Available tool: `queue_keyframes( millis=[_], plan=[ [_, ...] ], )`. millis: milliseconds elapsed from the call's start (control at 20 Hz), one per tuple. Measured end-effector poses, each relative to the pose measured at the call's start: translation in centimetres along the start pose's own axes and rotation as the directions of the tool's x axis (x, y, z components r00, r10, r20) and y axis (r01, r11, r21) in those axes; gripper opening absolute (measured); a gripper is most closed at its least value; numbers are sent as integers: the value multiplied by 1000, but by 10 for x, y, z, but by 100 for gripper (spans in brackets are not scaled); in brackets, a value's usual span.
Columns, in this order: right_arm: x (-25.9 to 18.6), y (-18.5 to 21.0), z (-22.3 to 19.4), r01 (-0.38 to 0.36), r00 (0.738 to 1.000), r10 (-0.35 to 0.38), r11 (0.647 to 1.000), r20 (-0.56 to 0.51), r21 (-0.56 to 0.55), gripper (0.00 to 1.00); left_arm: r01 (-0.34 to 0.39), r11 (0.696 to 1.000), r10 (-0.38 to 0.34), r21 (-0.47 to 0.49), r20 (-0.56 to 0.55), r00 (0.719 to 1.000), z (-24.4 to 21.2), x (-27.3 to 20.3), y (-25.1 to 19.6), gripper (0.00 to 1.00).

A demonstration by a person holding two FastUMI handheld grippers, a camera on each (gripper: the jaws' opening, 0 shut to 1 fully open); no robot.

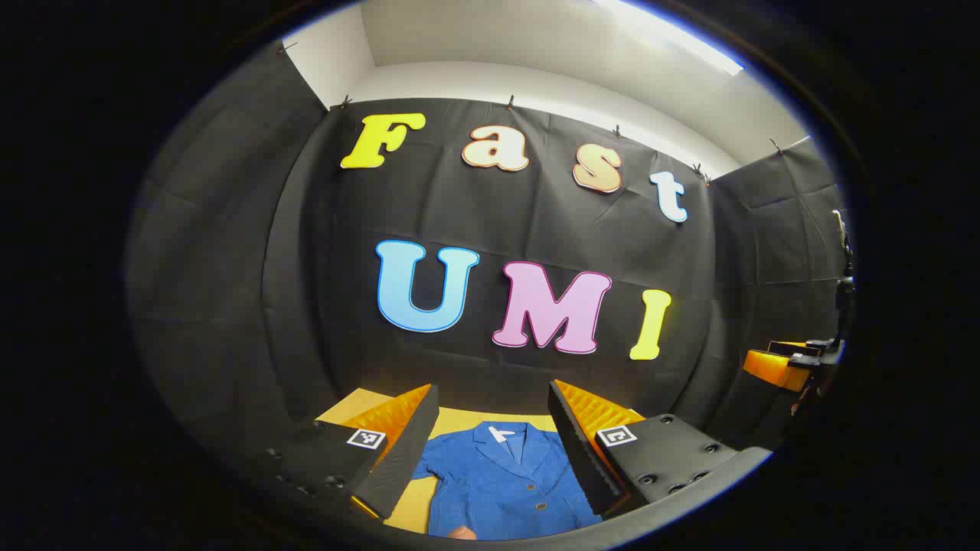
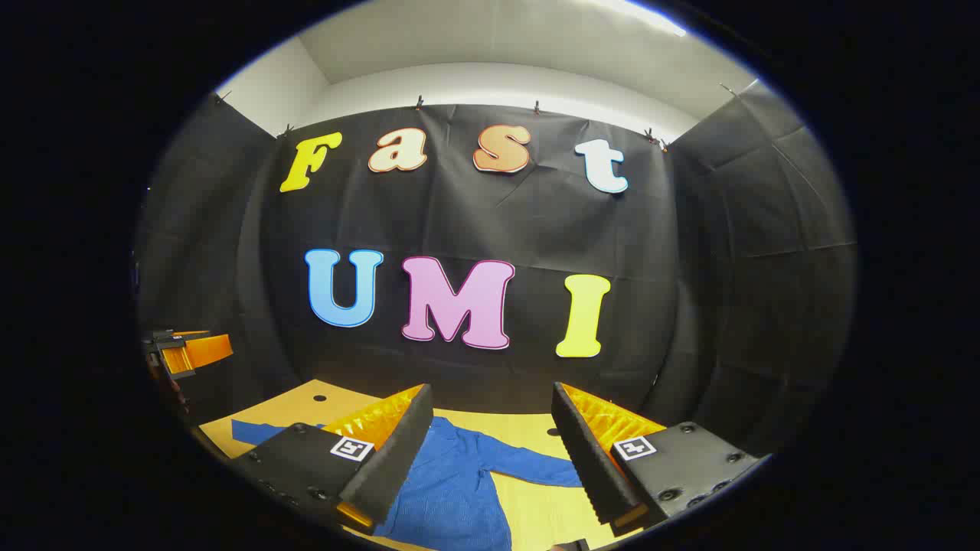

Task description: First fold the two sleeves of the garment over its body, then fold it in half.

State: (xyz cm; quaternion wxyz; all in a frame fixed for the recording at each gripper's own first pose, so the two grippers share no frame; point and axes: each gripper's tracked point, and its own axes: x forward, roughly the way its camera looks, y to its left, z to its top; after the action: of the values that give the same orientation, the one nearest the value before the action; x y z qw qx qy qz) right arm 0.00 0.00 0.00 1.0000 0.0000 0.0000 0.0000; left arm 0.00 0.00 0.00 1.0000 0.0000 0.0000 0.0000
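Observation:
A blue button-front garment (image 1: pixel 505 474) lies flat on the yellow table (image 1: pixel 406 505), collar towards the far wall. My left gripper (image 1: pixel 492 398) hovers above its chest, open, with nothing between its fingers. In the right gripper view the garment's body (image 2: pixel 452 490) lies below and between the fingers. One sleeve (image 2: pixel 536 468) stretches out to the right and the other sleeve (image 2: pixel 253 432) to the left, both spread flat. My right gripper (image 2: pixel 491 394) is also open and holds nothing.
The black cloth wall closes the booth just behind the table's far edge (image 2: pixel 528 425). The right gripper (image 1: pixel 796 363) shows at the right edge of the left gripper view, and the left gripper (image 2: pixel 187 350) at the left edge of the right gripper view.

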Motion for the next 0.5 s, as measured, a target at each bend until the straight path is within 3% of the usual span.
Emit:
queue_keyframes(
  millis=[500],
  plan=[
    [10, 9, 17, -7, 999, 9, 1000, 43, -27, 98, -59, 998, 59, 27, 18, 998, 8, -24, 33, 82]
  ],
)
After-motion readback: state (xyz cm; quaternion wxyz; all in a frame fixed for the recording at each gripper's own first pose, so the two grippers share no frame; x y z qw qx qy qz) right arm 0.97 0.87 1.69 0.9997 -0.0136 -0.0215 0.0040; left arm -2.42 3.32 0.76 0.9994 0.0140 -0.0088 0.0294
